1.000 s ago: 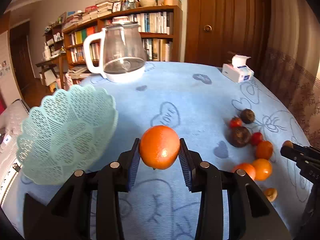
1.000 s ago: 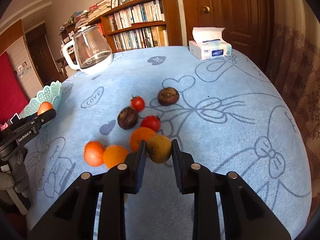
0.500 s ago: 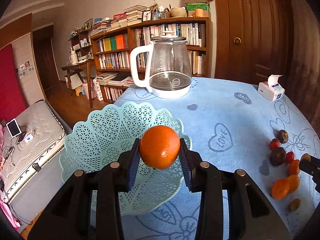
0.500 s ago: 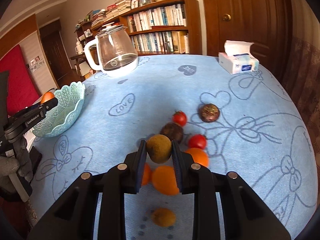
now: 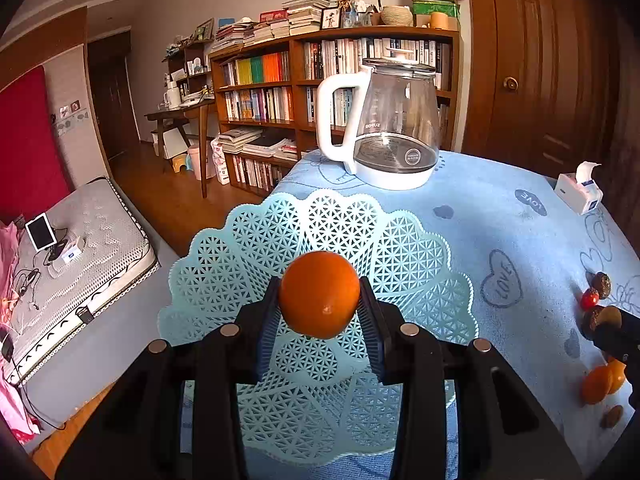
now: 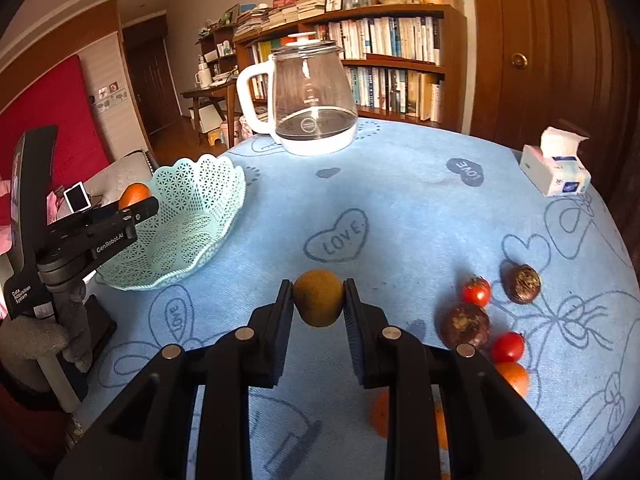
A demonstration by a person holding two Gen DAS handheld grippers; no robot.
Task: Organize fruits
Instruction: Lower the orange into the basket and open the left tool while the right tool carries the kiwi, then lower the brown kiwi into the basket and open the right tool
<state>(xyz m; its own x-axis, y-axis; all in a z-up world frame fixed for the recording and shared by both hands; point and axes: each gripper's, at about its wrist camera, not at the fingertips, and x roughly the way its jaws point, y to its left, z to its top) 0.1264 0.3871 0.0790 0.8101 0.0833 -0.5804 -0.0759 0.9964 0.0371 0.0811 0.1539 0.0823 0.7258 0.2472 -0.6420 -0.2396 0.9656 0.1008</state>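
My left gripper (image 5: 319, 307) is shut on an orange (image 5: 319, 294) and holds it above the pale green lattice basket (image 5: 248, 248). The right wrist view shows that basket (image 6: 200, 184) at the table's left edge, with the left gripper (image 6: 138, 206) and its orange (image 6: 134, 194) at its near rim. A brownish kiwi (image 6: 319, 298) sits in my right gripper (image 6: 319, 304), which is shut on it above the blue cloth. To the right on the cloth lie two red tomatoes (image 6: 476, 291), two dark brown fruits (image 6: 465, 325) and oranges (image 6: 514, 376).
A glass kettle (image 6: 314, 100) with a white handle stands at the back of the blue tablecloth (image 6: 400, 208). A tissue box (image 6: 556, 170) sits at the far right. Beyond the table's left edge are a mattress (image 5: 80, 240) and wooden floor. A gloved hand (image 6: 44, 336) holds the left gripper's handle.
The left gripper has swung left with the orange, from beside the basket to over it. The right gripper has lifted the kiwi off the fruit pile and moved left.
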